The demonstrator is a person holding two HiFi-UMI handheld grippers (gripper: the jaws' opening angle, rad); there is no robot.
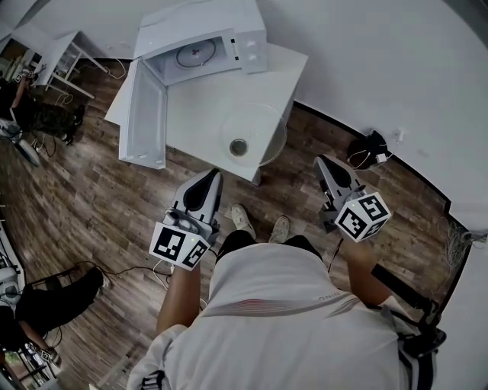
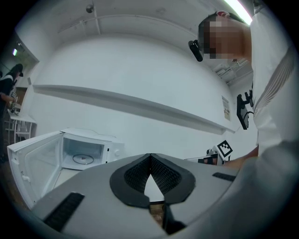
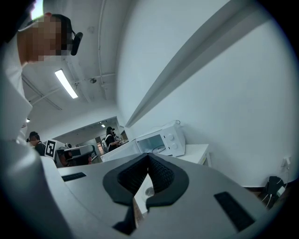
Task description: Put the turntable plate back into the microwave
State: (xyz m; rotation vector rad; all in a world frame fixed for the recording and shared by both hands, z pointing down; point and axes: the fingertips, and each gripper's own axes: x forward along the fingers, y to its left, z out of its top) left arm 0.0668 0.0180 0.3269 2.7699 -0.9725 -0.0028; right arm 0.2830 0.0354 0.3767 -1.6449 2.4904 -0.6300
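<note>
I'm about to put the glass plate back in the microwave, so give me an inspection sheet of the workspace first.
Surface: white table, mostly bare.
Job's things: microwave at the back, door swung open, roller ring inside; glass turntable plate lying on the table near its front corner, rim apparently past the edge.
Clutter: nothing seen on the table.
Grippers: left tongs and right tongs both shut, empty, short of the table.
Cables: black cable on the floor at left; dark bag with a white lead by the wall.
Surroundings: wood floor, white wall, another person seated at lower left.
</note>
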